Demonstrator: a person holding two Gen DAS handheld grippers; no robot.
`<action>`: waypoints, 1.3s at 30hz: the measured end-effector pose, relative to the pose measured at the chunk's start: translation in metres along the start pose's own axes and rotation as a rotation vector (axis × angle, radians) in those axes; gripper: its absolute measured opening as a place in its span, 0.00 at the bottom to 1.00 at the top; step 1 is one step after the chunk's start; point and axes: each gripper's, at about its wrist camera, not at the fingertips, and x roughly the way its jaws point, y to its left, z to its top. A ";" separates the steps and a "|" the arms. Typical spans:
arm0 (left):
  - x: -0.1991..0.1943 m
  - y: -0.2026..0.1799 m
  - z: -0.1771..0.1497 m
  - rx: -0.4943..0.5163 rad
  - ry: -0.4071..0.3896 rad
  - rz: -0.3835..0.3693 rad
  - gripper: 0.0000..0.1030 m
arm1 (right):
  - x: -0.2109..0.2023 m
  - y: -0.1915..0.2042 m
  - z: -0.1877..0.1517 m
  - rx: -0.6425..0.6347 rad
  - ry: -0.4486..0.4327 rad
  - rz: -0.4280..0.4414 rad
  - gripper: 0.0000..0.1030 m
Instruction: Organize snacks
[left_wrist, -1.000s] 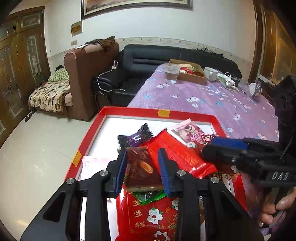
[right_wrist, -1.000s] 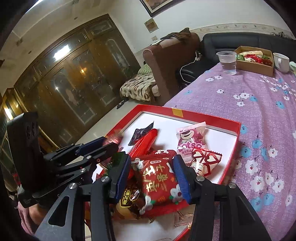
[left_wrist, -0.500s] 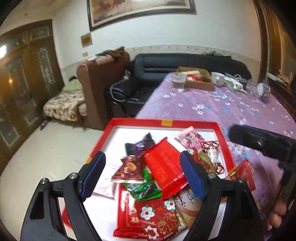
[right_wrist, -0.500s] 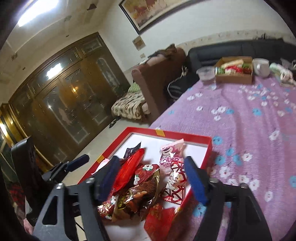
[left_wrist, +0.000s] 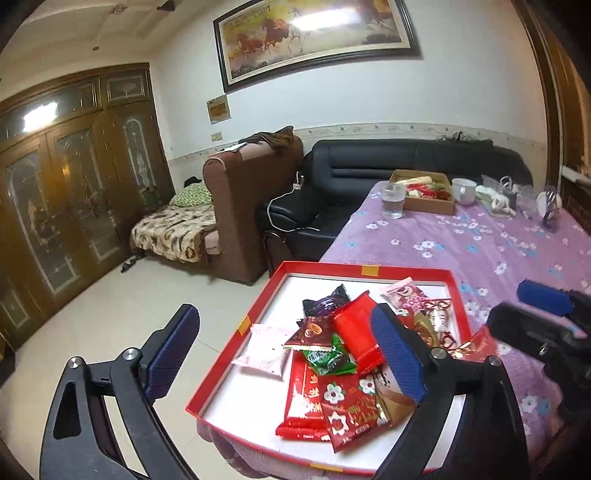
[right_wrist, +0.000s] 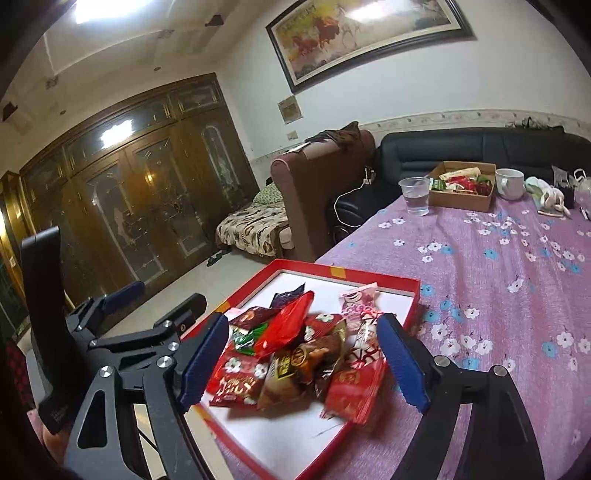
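Two grippers hover above a red tray (left_wrist: 258, 310) that sits at the near left corner of a purple flowered tablecloth (left_wrist: 461, 243). The left gripper (left_wrist: 284, 354) has its jaws wide and opening further, with nothing pressed between its blue pads; the right gripper (right_wrist: 301, 363) is likewise spread and opening, its pads clear of the wrappers below. A heap of snack packets (left_wrist: 332, 354) lies inside the tray, mostly toward its near right side: red wrappers with flower prints, a green one, a brown one, a dark purple one farther back and a pale pink one to the left. One red packet (right_wrist: 351, 391) seems to overhang the tray's right rim, though blur makes this uncertain. Far across the table stand a plastic cup (right_wrist: 415, 195), a cardboard box (right_wrist: 463, 188) holding more snacks, and a white mug (right_wrist: 509, 182).
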 end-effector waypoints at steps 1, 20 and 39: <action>-0.002 0.001 -0.001 -0.008 0.004 -0.005 0.92 | -0.001 0.003 -0.001 -0.005 0.001 0.002 0.81; 0.016 0.011 -0.004 -0.061 0.078 -0.005 0.92 | 0.014 0.020 -0.009 -0.053 0.037 0.015 0.81; 0.030 0.009 -0.007 -0.069 0.139 -0.061 0.92 | 0.025 0.020 -0.012 -0.061 0.066 0.012 0.81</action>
